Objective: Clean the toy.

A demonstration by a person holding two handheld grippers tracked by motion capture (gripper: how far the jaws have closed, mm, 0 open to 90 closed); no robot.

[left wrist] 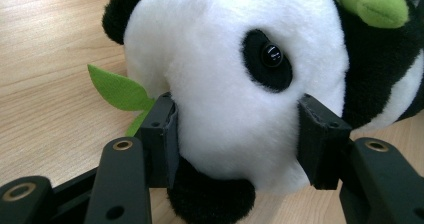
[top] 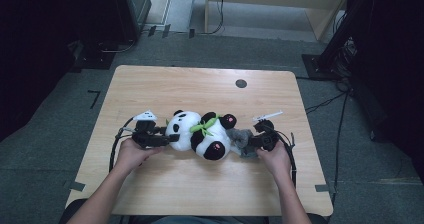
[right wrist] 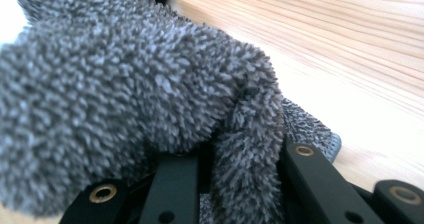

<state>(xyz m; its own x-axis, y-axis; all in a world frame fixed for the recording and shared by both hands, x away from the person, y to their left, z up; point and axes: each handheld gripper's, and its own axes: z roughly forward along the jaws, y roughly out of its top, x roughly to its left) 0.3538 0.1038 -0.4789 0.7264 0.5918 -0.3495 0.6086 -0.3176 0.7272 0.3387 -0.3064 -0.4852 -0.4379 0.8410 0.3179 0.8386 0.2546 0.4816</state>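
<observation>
A black-and-white panda plush (top: pixel 202 131) with green leaves lies on its back in the middle of the wooden table (top: pixel 200 86). My left gripper (top: pixel 170 138) holds the panda's white head (left wrist: pixel 225 84), one jaw pressed into each side of it. A green felt leaf (left wrist: pixel 117 89) sticks out behind the left jaw. A fuzzy grey cloth (top: pixel 239 139) lies against the panda's right side. My right gripper (top: pixel 252 141) is shut on a fold of that grey cloth (right wrist: pixel 125 84), pinched between its jaws (right wrist: pixel 245 159).
A dark round cable hole (top: pixel 241 83) sits near the table's far edge. Cables trail from both grippers over the tabletop. Dark equipment stands on the floor at both sides, and a pale wooden cabinet (top: pixel 280 4) stands beyond the table.
</observation>
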